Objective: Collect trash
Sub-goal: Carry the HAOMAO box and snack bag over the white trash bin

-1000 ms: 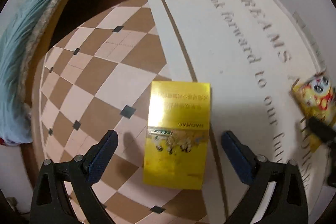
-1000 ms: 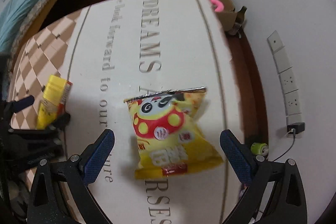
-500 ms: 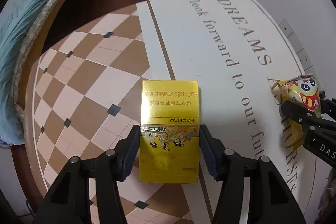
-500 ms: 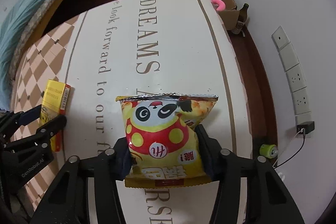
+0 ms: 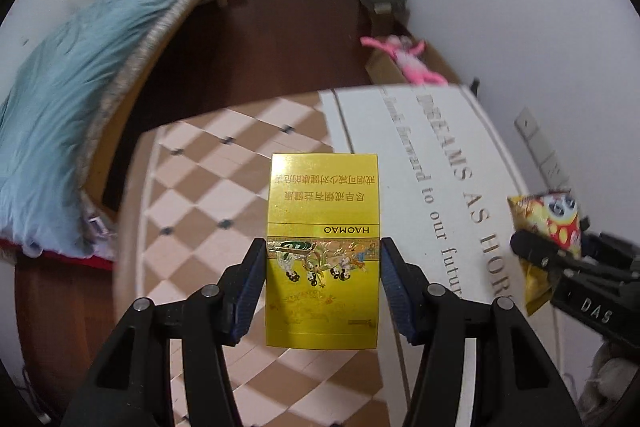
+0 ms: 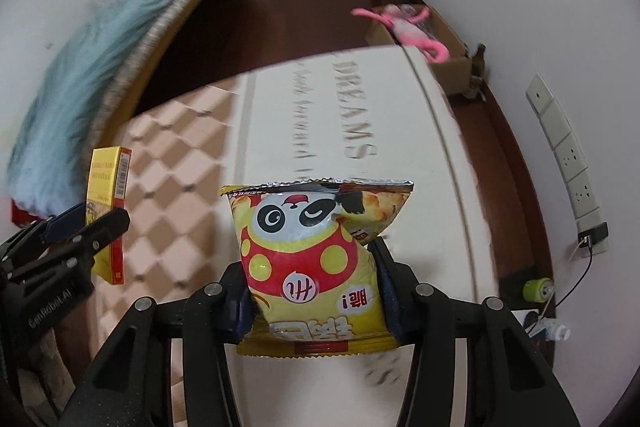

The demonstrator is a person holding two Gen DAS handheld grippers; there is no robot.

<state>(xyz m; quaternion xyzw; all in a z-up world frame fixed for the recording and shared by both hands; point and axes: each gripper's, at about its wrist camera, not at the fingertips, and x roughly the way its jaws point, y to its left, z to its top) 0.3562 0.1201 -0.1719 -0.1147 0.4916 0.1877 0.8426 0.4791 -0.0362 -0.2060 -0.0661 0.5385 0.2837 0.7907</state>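
Trash here is two yellow items, each lifted clear above the patterned table [image 5: 192, 195]. A glossy gold cigarette box [image 5: 322, 251] — flat, printed HAOMAO, a cartoon band across its middle — sits pinched by its side edges in the left gripper [image 5: 323, 267]. The right gripper [image 6: 310, 291] squeezes a crinkled snack bag [image 6: 316, 263] with a panda face, red body, yellow spots and a silvery serrated top edge.

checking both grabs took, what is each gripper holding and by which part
Left gripper clamps the yellow box by its side edges; right gripper pinches the snack bag by its lower sides.
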